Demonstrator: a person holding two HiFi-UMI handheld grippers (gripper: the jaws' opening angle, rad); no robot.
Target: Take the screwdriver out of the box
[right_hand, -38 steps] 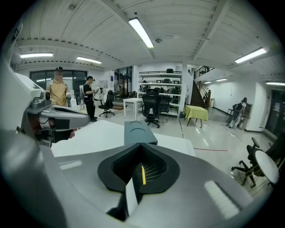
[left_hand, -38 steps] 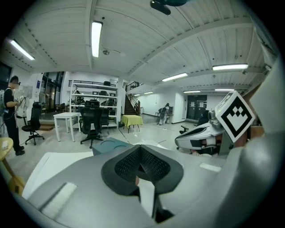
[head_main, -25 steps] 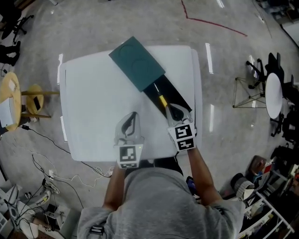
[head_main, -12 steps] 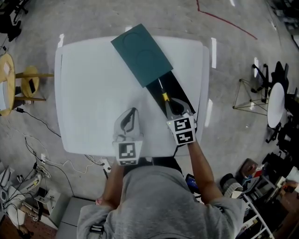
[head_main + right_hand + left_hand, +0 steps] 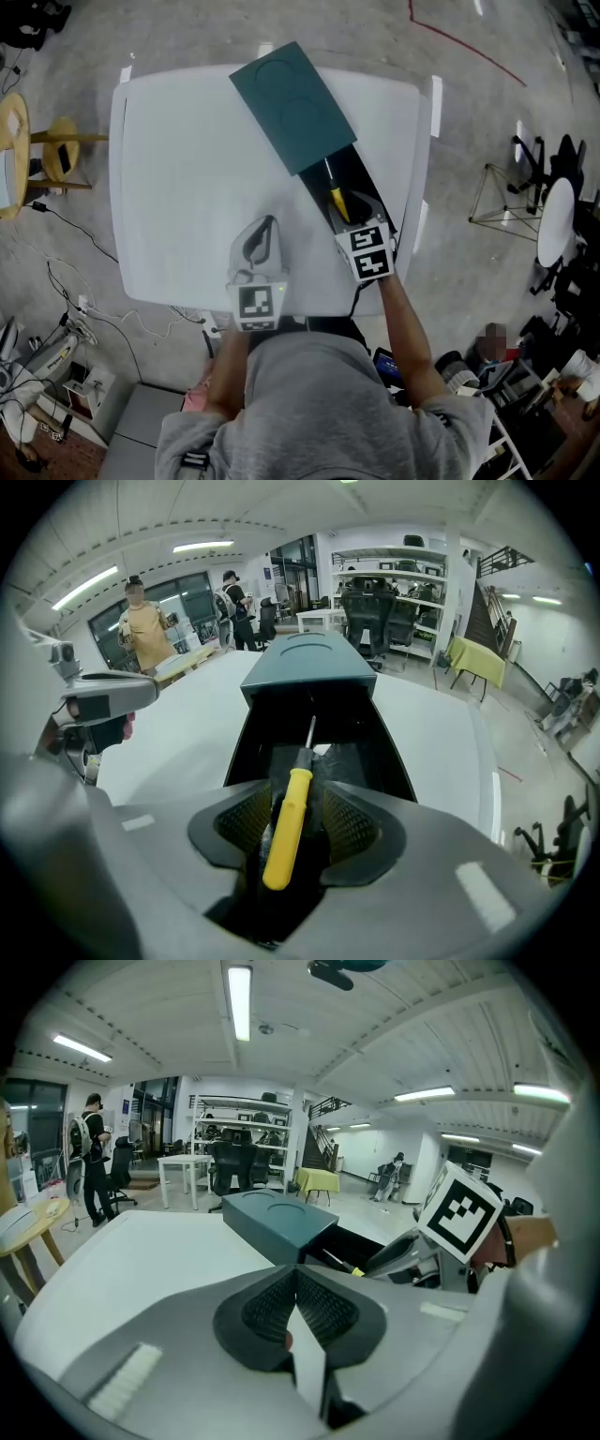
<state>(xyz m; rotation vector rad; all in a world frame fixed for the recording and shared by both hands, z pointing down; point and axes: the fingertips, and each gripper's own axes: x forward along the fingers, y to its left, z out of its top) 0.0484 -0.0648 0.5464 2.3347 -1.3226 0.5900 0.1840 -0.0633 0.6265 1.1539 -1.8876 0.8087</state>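
A dark teal box [image 5: 292, 108] lies slantwise on the white table [image 5: 178, 187], with its black inner tray [image 5: 361, 178] slid out toward me. In the tray lies the screwdriver [image 5: 334, 195], which has a yellow handle and a thin metal shaft. My right gripper [image 5: 349, 208] reaches down into the tray. In the right gripper view the yellow handle of the screwdriver [image 5: 289, 822] lies between the pads of the right gripper [image 5: 292, 796]. The jaws are opening and a gap shows at the right pad. My left gripper [image 5: 264, 225] hovers over bare table left of the tray, and in its own view the left gripper [image 5: 295, 1274] is shut and empty.
The tray's end sits close to the table's right front edge [image 5: 412, 234]. A yellow round stool [image 5: 58, 155] stands off the table's left side. Cables lie on the floor [image 5: 84, 300] at front left. People stand far back in the room [image 5: 150, 621].
My right gripper has come down into the open tray over the yellow handle. The left gripper has sunk a little over the table.
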